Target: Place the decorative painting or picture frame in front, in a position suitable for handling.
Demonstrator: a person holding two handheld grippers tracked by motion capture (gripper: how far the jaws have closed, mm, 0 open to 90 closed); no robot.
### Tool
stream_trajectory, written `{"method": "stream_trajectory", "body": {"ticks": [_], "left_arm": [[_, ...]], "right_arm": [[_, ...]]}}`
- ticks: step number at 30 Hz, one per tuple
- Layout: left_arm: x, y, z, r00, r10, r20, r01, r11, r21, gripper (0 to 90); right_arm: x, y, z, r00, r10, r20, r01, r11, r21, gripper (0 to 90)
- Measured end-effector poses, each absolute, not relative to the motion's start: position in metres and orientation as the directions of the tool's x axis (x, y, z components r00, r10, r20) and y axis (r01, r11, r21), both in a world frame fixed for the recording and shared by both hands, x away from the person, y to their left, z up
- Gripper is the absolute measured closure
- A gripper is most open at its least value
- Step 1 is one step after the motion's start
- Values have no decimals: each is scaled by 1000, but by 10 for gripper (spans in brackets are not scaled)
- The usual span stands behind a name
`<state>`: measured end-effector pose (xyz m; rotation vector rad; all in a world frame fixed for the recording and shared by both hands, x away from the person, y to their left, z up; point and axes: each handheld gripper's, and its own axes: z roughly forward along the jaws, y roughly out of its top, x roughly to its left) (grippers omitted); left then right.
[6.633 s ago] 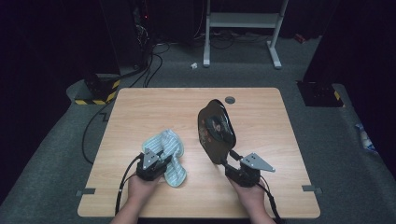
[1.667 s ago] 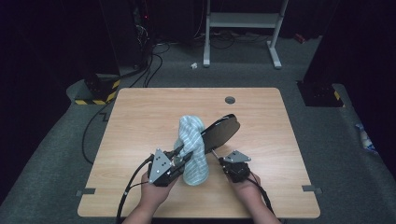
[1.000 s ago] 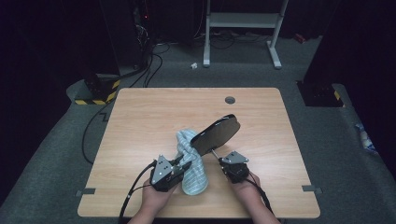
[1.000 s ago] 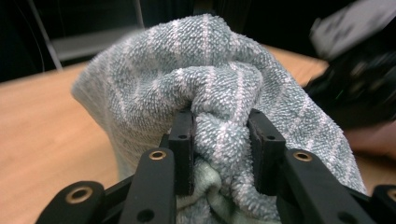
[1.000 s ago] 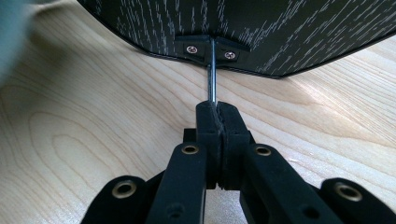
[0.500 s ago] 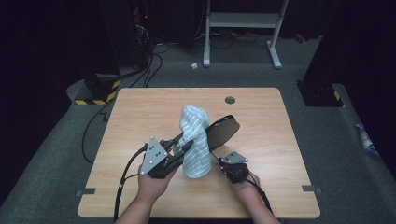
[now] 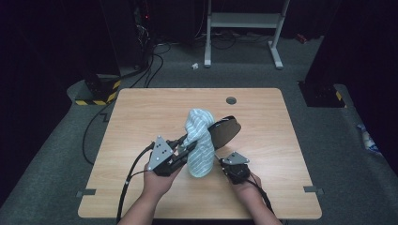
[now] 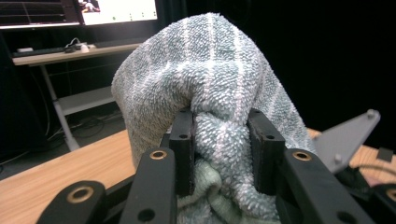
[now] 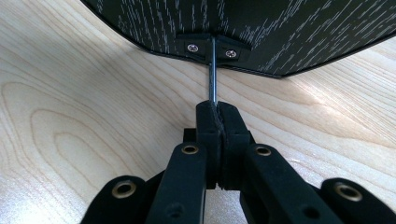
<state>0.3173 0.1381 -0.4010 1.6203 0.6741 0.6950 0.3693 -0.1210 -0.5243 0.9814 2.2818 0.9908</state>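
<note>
A pale green striped towel [image 7: 199, 140] stands bunched up at the middle of the wooden table [image 7: 141, 112], draped against a dark oval board [image 7: 226, 129]. My left gripper [image 7: 186, 148] is shut on a fold of the towel [image 8: 210, 70], which bulges between the two pads [image 8: 183, 140] of the left gripper [image 8: 223, 140]. The board [image 9: 280, 28] is tilted up off the table, its wood-grain underside facing me. A thin metal rod [image 9: 213, 70] runs down from it into my right gripper [image 9: 217, 112], which is shut tight on the rod. That right gripper [image 7: 220, 160] sits low, right of the towel.
A round cable hole [image 7: 231, 100] lies in the table's far side. Cables trail from both grippers toward the near edge. Beyond the table stand a white frame [image 7: 244, 28] and a yellow-black striped block [image 7: 96, 91] on the floor.
My left gripper has lifted the towel up from the table and carried it against the tilted board. The right gripper and the board have stayed put.
</note>
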Motion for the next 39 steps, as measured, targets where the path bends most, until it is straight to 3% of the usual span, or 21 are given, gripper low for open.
{"method": "stream_trajectory", "body": {"ticks": [20, 23, 31, 39], "left_arm": [[327, 140, -486, 647, 761, 42, 244, -259, 935, 678], [327, 142, -486, 646, 763, 23, 252, -242, 937, 678], [314, 146, -455, 646, 762, 45, 152, -186, 971, 679], [329, 138, -477, 653, 757, 28, 230, -233, 945, 679]], "right_arm": [[370, -122, -524, -639, 760, -121, 429, 481, 764, 882], [370, -122, -524, -638, 761, -118, 432, 481, 763, 883], [369, -121, -524, -634, 764, -119, 436, 480, 761, 883], [370, -121, -524, -637, 762, -116, 436, 480, 761, 884]]}}
